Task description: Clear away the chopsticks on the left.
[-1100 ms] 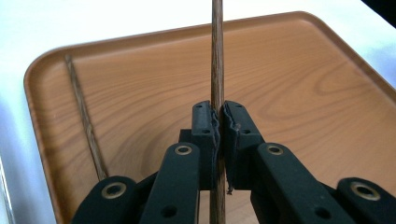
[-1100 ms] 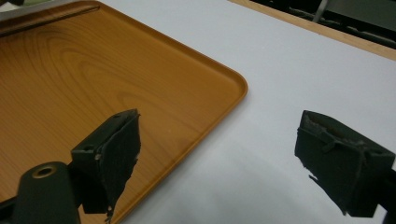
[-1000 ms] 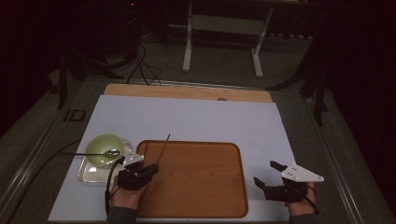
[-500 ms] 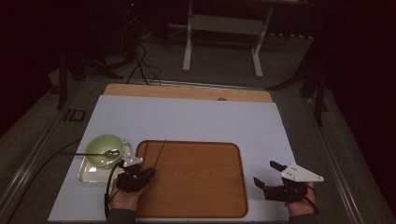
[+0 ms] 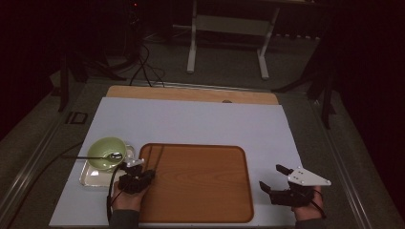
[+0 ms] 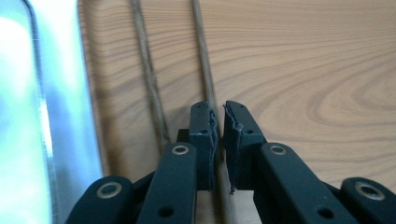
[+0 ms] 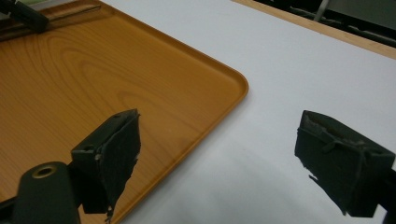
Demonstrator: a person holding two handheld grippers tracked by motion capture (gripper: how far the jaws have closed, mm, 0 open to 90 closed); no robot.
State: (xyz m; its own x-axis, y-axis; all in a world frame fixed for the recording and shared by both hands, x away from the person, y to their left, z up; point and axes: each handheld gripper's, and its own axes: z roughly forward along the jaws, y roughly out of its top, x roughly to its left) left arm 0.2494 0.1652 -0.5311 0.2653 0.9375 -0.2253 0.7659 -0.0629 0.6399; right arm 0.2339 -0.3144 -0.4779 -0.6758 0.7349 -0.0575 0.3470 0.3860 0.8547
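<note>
A wooden tray (image 5: 205, 191) lies on the white table cover. Two thin brown chopsticks rest along its left side. My left gripper (image 6: 218, 116) is shut on the right chopstick (image 6: 203, 65), low over the tray; the other chopstick (image 6: 148, 88) lies just to its left. In the high view the left gripper (image 5: 145, 172) sits at the tray's left edge, with both chopsticks (image 5: 155, 153) reaching away from it. My right gripper (image 5: 271, 176) hovers open just off the tray's right edge. In its own view the right gripper (image 7: 229, 163) holds nothing, with the tray's corner (image 7: 233, 79) beside it.
A green bowl (image 5: 106, 149) with a metal spoon (image 5: 102, 156) across it stands on a small steel tray (image 5: 88, 179) left of the wooden tray. Its steel rim (image 6: 42, 121) runs close beside the left gripper. A wooden board edge (image 5: 191, 94) borders the far side.
The held chopstick, which pointed up and away a second ago, has come down flat onto the tray beside the other one. The right gripper has stayed in place.
</note>
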